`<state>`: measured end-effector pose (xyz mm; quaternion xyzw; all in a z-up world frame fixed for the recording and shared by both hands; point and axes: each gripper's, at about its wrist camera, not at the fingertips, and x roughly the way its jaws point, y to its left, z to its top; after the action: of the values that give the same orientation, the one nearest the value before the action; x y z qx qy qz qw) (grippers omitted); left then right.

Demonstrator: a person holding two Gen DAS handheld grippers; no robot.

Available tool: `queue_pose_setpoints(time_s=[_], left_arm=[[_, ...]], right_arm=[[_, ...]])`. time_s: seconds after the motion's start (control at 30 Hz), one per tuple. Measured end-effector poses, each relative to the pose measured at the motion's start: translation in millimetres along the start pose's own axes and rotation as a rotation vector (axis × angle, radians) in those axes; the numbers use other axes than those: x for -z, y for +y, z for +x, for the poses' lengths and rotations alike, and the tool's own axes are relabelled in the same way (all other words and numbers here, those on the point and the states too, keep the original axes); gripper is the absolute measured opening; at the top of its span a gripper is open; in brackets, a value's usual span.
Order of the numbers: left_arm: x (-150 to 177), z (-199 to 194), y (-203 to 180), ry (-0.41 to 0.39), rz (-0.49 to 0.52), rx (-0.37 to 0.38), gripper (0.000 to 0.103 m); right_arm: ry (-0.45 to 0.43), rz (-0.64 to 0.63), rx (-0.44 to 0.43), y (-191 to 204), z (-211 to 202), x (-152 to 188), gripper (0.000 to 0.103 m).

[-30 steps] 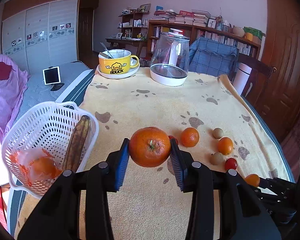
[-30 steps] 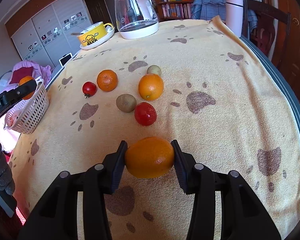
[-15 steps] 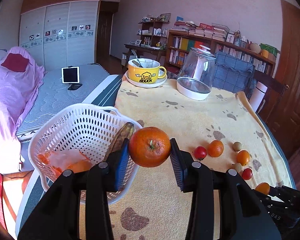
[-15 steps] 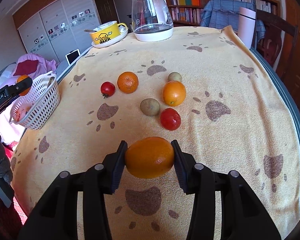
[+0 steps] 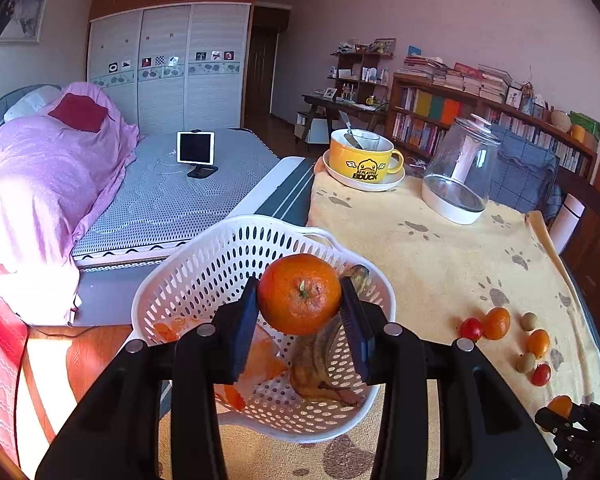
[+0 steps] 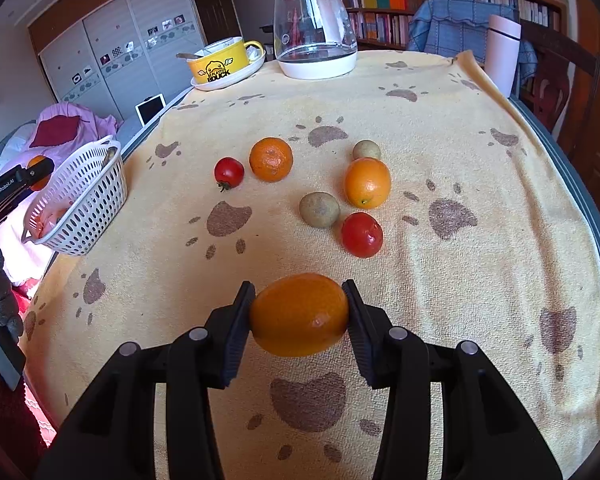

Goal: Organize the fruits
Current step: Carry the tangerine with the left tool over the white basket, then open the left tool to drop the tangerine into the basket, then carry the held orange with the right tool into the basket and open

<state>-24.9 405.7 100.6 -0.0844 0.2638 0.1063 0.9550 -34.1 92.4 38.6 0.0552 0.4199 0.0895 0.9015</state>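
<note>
Mandarin [image 5: 299, 294], round and dimpled, sat clamped between the left tool's [image 5: 300, 312] ribbed pads above the perforated white basket [image 5: 188, 280], probably poised for dropping beside the blackened banana [image 5: 320, 368]. An orange [image 6: 299, 314], smooth and oval, was pinched in the right tool [image 6: 299, 320] above the bench's towelling cloth [image 6: 480, 280], likely waiting its turn; six fruits lay loose beyond.

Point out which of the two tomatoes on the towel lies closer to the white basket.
The smaller tomato, left of the mandarin. It lies on the basket side of the fruit cluster; the bigger tomato lies below the orange.
</note>
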Motion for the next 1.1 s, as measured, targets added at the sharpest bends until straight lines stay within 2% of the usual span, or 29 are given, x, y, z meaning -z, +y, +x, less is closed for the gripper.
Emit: queue_pose_setpoints(time_s=[0.07,0.13,0.2,0.3,0.77,1.1], left_arm=[[-1,0,3,-0.009,-0.014,-0.016,0.046],[-2,-2,6,-0.035,-0.031,-0.038,0.078],[-3,-6,8,-0.063,-0.034,-0.050,0.085],[-4,-7,11,-0.063,-0.037,-0.051,0.093],[-8,-12,21,-0.077,-0.076,-0.078,0.098],[-13,-18,32,-0.092,-0.112,-0.082,0.099]], right_arm=[[0.001,0.002,0.000,0,0,0,0.045],[0.001,0.002,0.000,0,0,0,0.045],[0.002,0.003,0.000,0,1,0,0.045],[0.004,0.004,-0.001,0,2,0,0.045],[-0.008,-0.012,-0.011,11,2,-5,0.045],[-0.032,-0.065,-0.051,38,-1,-17,0.045]])
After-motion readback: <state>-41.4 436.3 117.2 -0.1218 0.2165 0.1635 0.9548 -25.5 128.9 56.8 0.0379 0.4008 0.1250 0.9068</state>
